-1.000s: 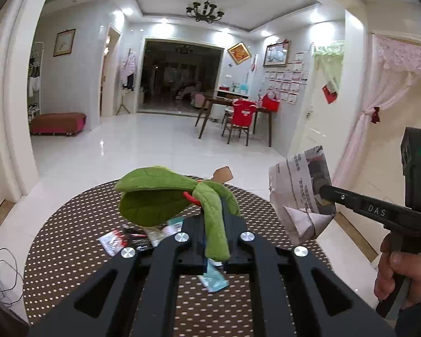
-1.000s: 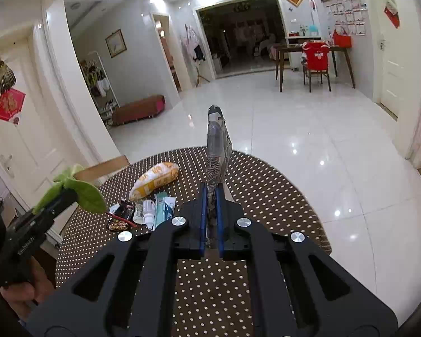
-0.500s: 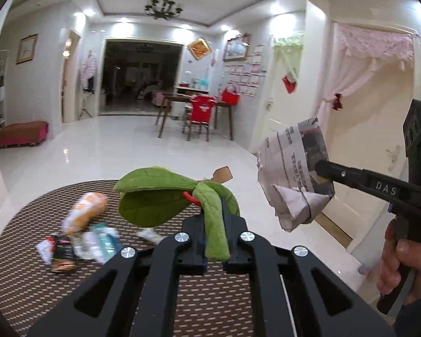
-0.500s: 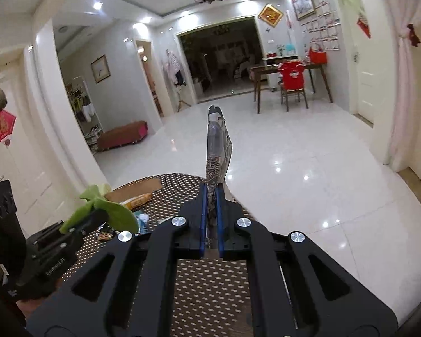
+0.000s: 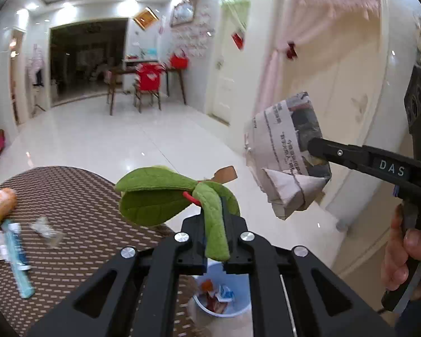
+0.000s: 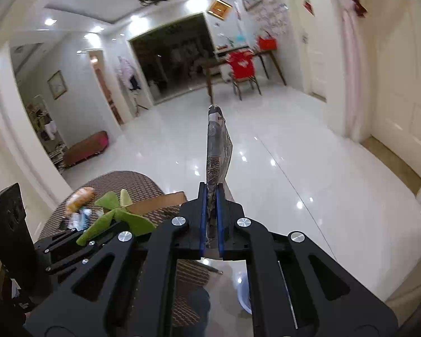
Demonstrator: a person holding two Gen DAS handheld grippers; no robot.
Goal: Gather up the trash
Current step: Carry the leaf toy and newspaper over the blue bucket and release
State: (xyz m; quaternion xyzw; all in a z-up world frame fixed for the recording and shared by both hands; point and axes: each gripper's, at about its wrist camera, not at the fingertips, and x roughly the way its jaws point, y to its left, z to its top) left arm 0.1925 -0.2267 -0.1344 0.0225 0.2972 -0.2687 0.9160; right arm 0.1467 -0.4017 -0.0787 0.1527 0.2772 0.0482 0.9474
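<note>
Both grippers have swung off the table over the last second: a moment ago the round brown table point(image 5: 70, 196) filled the lower part of both views, and now it has slid to about eight o'clock in the left wrist view while a pale blue bin point(image 5: 221, 306) has come into sight at six o'clock, under the left gripper point(image 5: 214, 241). To me that means the carry is nearly over and the drop is what's left, though neither load sits squarely over the bin yet as far as I can judge

The left gripper is clenched on the green leaf toy point(image 5: 168, 196), one leaf pinched between its fingers and the rest fanning out toward ten o'clock. The right gripper point(image 6: 209, 219) is clamped on the folded newspaper point(image 6: 217, 151), held edge-on so it looks like a thin blade pointing to twelve o'clock

The left wrist view gives what the other hides: the newspaper's point(image 5: 289, 154) broad face at three o'clock, the person's hand point(image 5: 404, 255) on the handle, wrappers already lying in the bin, and the leftover trash point(image 5: 11, 233) on the table at nine o'clock, a tube and packets waiting. The right wrist view shows the bin only as a pale sliver point(image 6: 244, 292) at six o'clock, mostly behind its own frame, but it shows the left gripper point(image 6: 78, 241) from the side at eight o'clock
</note>
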